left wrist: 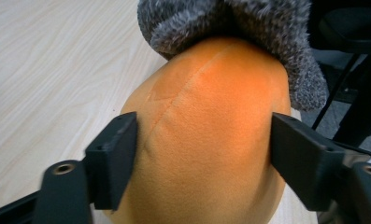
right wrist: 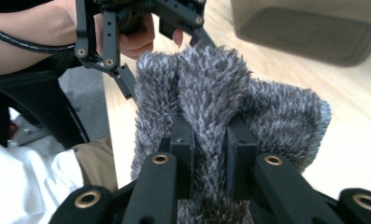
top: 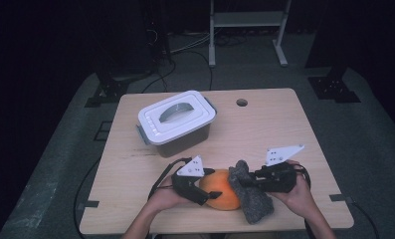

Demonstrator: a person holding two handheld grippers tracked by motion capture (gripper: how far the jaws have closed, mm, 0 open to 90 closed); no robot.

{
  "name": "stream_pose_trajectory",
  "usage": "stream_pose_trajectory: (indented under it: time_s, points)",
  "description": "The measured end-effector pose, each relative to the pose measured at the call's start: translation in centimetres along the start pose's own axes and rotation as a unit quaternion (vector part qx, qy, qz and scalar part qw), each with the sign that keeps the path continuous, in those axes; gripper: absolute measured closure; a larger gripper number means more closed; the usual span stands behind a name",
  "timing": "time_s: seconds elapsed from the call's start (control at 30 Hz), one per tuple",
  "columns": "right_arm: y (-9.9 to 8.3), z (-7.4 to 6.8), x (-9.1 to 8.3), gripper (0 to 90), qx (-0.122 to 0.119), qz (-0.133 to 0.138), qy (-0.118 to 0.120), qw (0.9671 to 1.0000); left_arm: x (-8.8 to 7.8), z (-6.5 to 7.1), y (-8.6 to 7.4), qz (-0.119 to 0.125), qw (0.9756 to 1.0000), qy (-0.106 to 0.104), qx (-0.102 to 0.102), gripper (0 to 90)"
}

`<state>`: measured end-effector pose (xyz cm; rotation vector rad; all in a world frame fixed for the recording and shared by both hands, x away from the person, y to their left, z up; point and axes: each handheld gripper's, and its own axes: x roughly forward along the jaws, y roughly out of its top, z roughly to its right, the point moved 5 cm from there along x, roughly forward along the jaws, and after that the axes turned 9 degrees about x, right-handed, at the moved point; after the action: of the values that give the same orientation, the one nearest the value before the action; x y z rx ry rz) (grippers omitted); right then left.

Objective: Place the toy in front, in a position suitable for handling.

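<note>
Near the bench's (top: 135,164) front edge, your left gripper (top: 205,191) grasps a soft orange plush (left wrist: 206,140) across its belly; your right gripper (right wrist: 210,154) pinches its fuzzy grey cloth (right wrist: 211,93). Both look light and squashy, so grip mid-body, gently.

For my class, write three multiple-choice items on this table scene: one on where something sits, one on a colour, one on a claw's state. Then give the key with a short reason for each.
1. Where is the box with the white lid?
A. far left part of the table
B. on the floor
C. on the plush

2. What colour is the plush between the left claw's jaws?
A. green
B. orange
C. blue

3. What is the right claw doing?
A. standing open over bare table
B. gripping the box lid
C. pinching the grey cloth

Key: 1 A, the high view shows it beyond the hands, left of centre. 2 B, orange in the left gripper view. 3 C, cloth is squeezed between its jaws.
</note>
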<state>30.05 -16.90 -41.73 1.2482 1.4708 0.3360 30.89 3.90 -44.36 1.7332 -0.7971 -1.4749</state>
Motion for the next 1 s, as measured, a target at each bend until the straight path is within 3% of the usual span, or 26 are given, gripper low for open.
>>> stream_pose_trajectory:
  time_s: [0.07,0.13,0.27,0.33,0.43,0.53,0.6,0.67,0.73,0.8,0.87,0.93,1.0]
  points:
    - [-0.4,0.3,0.1,75.9,0.006,-0.005,0.006,1.0000,0.0,-0.2,0.1,0.004,1.0000,0.001,-0.008,16.3]
    - [-0.7,0.6,0.0,75.9,0.007,-0.008,0.009,0.9999,0.2,-0.6,-0.3,-0.010,0.9997,0.005,-0.022,7.1]
    - [-1.1,1.2,-0.3,75.9,0.014,-0.011,0.015,0.9997,0.5,-1.0,-1.1,-0.003,0.9980,-0.015,-0.061,5.8]
    - [-1.2,1.5,-0.4,75.7,0.016,-0.011,0.013,0.9997,0.4,-1.0,-1.1,-0.002,0.9981,-0.018,-0.058,9.9]
    - [-1.5,1.9,-0.6,75.6,0.022,-0.012,0.008,0.9996,-0.3,-0.7,-1.0,-0.002,0.9990,-0.031,-0.031,16.8]
    - [-1.8,2.3,-0.9,75.4,0.027,-0.012,0.001,0.9996,-0.9,-0.6,-1.1,0.012,0.9982,-0.049,-0.032,25.1]
    - [-1.9,2.4,-0.9,75.3,0.028,-0.012,0.001,0.9995,-0.9,-0.7,-1.2,0.017,0.9980,-0.048,-0.038,26.7]
    - [-1.8,2.3,-0.9,75.4,0.026,-0.013,0.001,0.9996,-0.6,-1.0,-1.3,0.011,0.9981,-0.040,-0.046,21.6]
    - [-1.8,2.3,-0.8,75.4,0.026,-0.013,0.003,0.9996,0.0,-1.3,-1.5,-0.005,0.9970,-0.035,-0.069,8.8]
    - [-1.8,2.3,-0.8,75.4,0.026,-0.013,0.004,0.9996,0.4,-1.5,-1.8,0.001,0.9946,-0.047,-0.092,5.8]
    - [-1.7,2.2,-0.9,75.3,0.026,-0.013,0.004,0.9996,0.5,-1.4,-2.0,0.008,0.9933,-0.069,-0.092,13.0]
    - [-1.5,2.1,-0.9,75.4,0.021,-0.013,-0.002,0.9997,0.1,-1.2,-1.8,0.010,0.9960,-0.052,-0.072,23.8]
    - [-0.9,1.7,-1.3,75.8,0.017,0.001,-0.009,0.9998,-0.3,-1.3,-1.4,0.010,0.9969,-0.032,-0.071,31.3]
